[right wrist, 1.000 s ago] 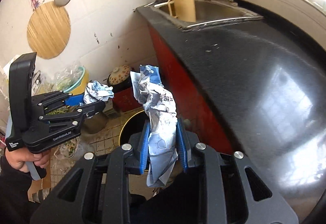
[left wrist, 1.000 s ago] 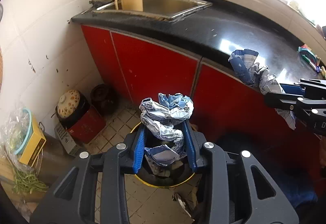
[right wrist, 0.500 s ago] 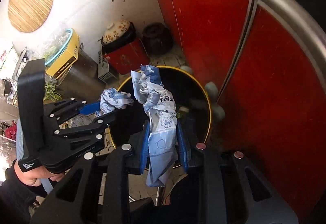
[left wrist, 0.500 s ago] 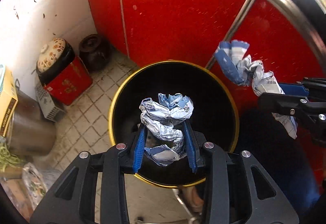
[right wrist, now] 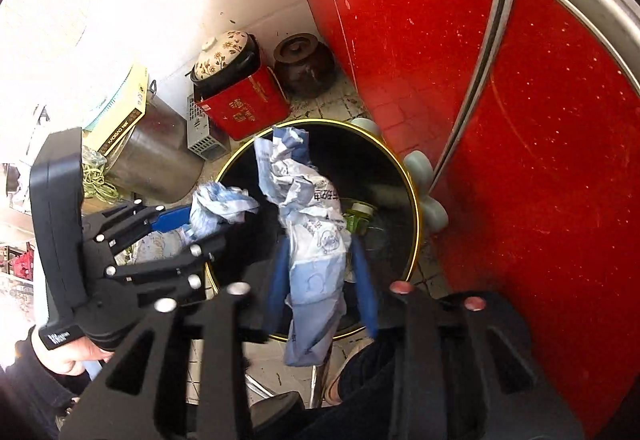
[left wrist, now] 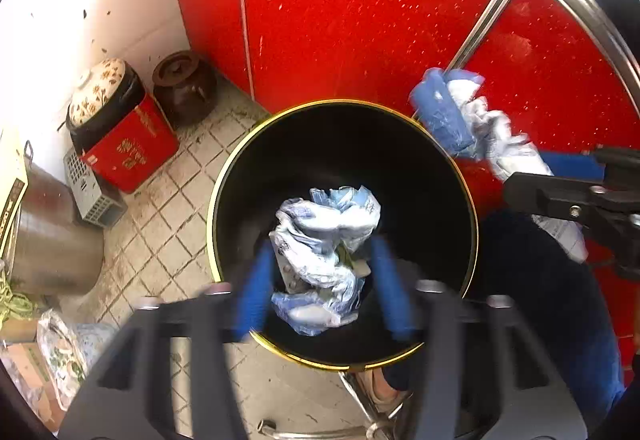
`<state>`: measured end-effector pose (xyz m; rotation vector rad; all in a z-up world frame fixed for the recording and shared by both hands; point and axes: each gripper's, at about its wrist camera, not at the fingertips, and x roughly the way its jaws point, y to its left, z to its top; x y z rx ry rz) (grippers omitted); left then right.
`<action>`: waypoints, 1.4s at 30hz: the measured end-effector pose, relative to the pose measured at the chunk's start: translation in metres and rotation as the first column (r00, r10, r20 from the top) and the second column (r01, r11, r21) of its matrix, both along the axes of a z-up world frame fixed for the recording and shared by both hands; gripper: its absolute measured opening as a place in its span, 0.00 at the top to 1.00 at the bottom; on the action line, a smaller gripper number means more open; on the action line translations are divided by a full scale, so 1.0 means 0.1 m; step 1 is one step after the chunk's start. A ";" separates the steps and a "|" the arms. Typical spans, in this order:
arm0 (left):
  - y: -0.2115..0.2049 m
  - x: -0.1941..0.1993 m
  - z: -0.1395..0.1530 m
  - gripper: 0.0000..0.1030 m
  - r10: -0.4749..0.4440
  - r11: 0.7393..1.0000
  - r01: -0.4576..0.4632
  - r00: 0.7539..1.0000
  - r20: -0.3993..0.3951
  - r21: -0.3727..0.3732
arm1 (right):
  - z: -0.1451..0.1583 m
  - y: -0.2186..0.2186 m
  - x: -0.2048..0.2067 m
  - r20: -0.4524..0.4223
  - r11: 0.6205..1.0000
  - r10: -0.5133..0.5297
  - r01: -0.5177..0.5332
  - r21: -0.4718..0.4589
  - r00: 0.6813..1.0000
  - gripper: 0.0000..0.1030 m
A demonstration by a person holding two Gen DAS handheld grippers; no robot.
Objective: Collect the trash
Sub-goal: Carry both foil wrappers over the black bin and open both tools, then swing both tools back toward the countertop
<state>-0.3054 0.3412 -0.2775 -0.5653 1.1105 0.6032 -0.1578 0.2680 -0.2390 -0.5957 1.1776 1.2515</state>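
- The black trash bin (left wrist: 432,176), round with a thin gold rim, stands on the tiled floor against the red cabinet (left wrist: 360,8); every place below is given from this bin.
- The crumpled packet (left wrist: 324,252), a roundish wad of thin blue-and-white printed plastic with no clear long axis, hangs over the bin's open mouth, toward its near rim.
- The left gripper (left wrist: 320,280) points steeply down into the bin; its jaws have just been opening, and the blurred blue pads (left wrist: 256,288) stand clear of the wad on both sides, so it has hold of nothing.
- The long wrapper (right wrist: 308,228), creased glossy film in white and blue with printed characters, stands nearly upright over the bin, its long axis running from the far rim down past the near rim, the blue end lowest.
- The right gripper (right wrist: 320,280) has also just been opening; the wrapper is between its 2 blue pads (right wrist: 366,288), with a gap showing on the right side. Whether the left pad touches it I cannot tell.
- Inside the bin lies a green bottle (right wrist: 358,218) with a pale cap.
- Beyond the bin's far-left rim sit a dark brown clay jar (left wrist: 184,84) and a flower-patterned lidded pot (left wrist: 98,90) on a red box (left wrist: 132,152).
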 end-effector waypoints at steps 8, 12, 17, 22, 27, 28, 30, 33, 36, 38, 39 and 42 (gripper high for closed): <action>-0.03 -0.03 0.02 0.25 0.000 1.000 0.000 1.000 0.007 0.003 | 0.06 -0.07 0.02 0.010 1.000 -0.002 0.002 0.019 1.000 0.34; -0.06 -0.01 0.10 0.25 -0.003 1.000 0.002 1.000 0.022 0.025 | 0.16 -0.14 0.03 0.016 0.999 -0.011 0.010 0.039 1.000 0.34; -0.13 -0.04 0.50 0.18 0.000 0.994 -0.006 0.998 0.057 0.107 | 0.56 -0.34 -0.03 0.041 0.993 -0.009 0.004 0.122 0.999 0.34; -0.43 0.10 1.24 0.08 -0.123 0.959 0.087 0.985 0.117 0.271 | 1.34 -0.98 0.04 0.102 0.960 -0.066 0.035 0.278 0.993 0.28; -1.00 0.65 1.91 0.07 -0.367 0.858 0.284 0.922 0.123 0.429 | 1.98 -2.04 0.49 0.200 0.893 -0.314 0.217 0.395 0.928 0.23; -1.12 0.78 2.01 0.07 -0.411 0.840 0.318 0.902 0.133 0.440 | 2.07 -2.27 0.61 0.213 0.871 -0.378 0.269 0.411 0.901 0.22; -1.40 1.07 2.19 0.07 -0.506 0.799 0.390 0.848 0.160 0.457 | 2.19 -2.82 0.89 0.239 0.816 -0.517 0.389 0.427 0.822 0.21; -1.98 1.62 2.42 0.07 -0.663 0.710 0.517 0.719 0.208 0.478 | 2.24 -3.52 1.19 0.278 0.724 -0.675 0.541 0.429 0.683 0.21; -2.49 2.07 2.53 0.07 -0.754 0.637 0.602 0.617 0.225 0.482 | 2.18 -4.30 1.44 0.247 0.598 -0.799 0.684 0.418 0.548 0.21; -2.87 2.36 2.58 0.07 -0.812 0.573 0.660 0.538 0.226 0.486 | 2.12 -4.71 1.54 0.217 0.527 -0.849 0.746 0.406 0.482 0.21; -3.01 2.46 2.58 0.07 -0.832 0.546 0.678 0.508 0.223 0.492 | 2.08 -4.90 1.60 0.201 0.491 -0.871 0.777 0.394 0.448 0.21; -3.34 2.82 2.58 0.07 -0.871 0.489 0.731 0.441 0.217 0.477 | 2.01 -5.30 1.70 0.159 0.416 -0.909 0.832 0.366 0.385 0.21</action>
